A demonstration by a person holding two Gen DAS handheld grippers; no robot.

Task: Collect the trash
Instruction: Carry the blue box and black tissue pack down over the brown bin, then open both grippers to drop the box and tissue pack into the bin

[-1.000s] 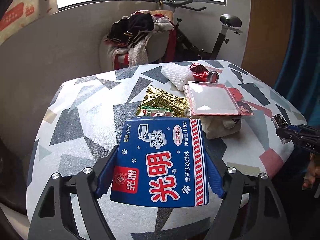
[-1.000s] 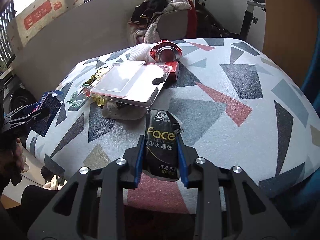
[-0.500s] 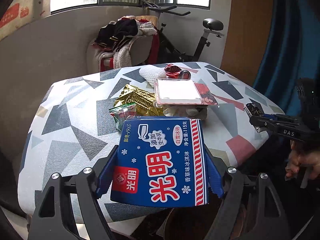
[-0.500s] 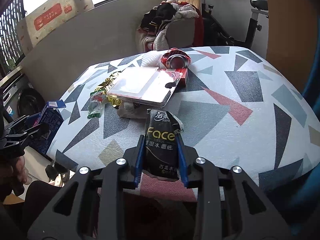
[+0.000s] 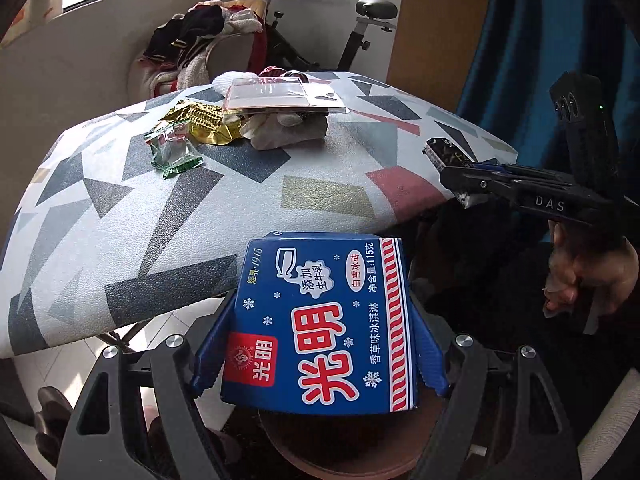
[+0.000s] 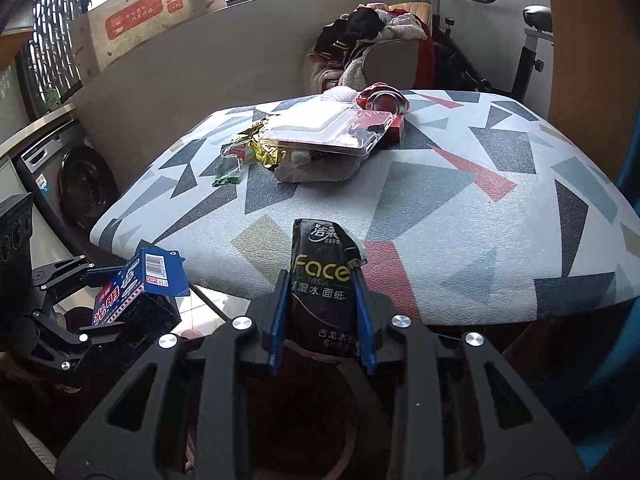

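Note:
My left gripper (image 5: 322,304) is shut on a blue ice-cream box (image 5: 324,332), held just off the near edge of the patterned table (image 5: 160,208). Below it shows the rim of a brown round container (image 5: 340,460). My right gripper (image 6: 320,292) is shut on a black tissue pack (image 6: 320,252), also off the table edge. In the right wrist view, the left gripper (image 6: 80,300) and box (image 6: 140,284) are low at the left. On the table lie a green wrapper (image 5: 174,152), gold wrapper (image 5: 200,124), clear plastic tray (image 5: 272,96), crumpled tissue (image 5: 280,132) and red can (image 6: 384,100).
A chair piled with clothes (image 5: 200,48) and an exercise bike (image 5: 360,20) stand behind the table. A washing machine (image 6: 76,184) is at the left wall, a blue curtain (image 5: 520,60) at the right. A hand (image 5: 580,276) grips the right tool.
Both grippers have drawn back from over the table past its near edge and sunk a little, each keeping its item. The brown round container has come into view beneath them.

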